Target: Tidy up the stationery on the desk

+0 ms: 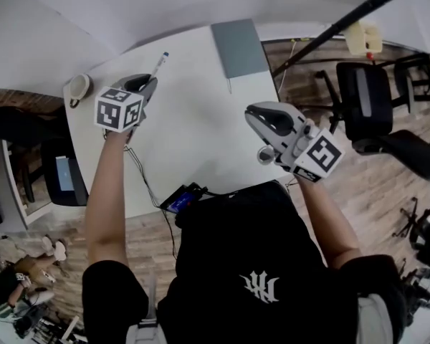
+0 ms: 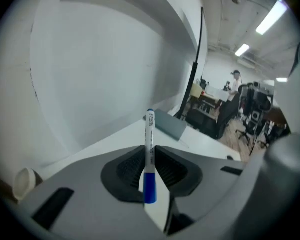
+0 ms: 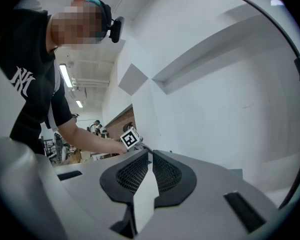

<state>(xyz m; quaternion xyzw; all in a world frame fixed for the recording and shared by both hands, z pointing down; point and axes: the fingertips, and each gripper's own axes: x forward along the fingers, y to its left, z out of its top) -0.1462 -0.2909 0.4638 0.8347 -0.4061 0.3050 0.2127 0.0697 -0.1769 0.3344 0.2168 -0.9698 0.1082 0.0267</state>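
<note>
My left gripper (image 1: 147, 86) hangs over the left part of the white desk (image 1: 193, 135), shut on a white marker with a blue cap (image 1: 160, 63). In the left gripper view the marker (image 2: 149, 154) stands upright between the pads, blue cap nearest the camera. A grey notebook (image 1: 239, 46) lies at the desk's far edge, with a thin pen (image 1: 229, 85) beside it; the notebook (image 2: 170, 124) also shows beyond the marker. My right gripper (image 1: 253, 113) hovers over the right side of the desk, its jaws shut with nothing between them (image 3: 150, 156).
A pale cup (image 1: 77, 88) stands at the desk's left edge. A black device with a lit screen (image 1: 180, 199) and a cable (image 1: 140, 170) lie near the front edge. A black pole (image 1: 337, 26) and an office chair (image 1: 365, 99) stand at the right.
</note>
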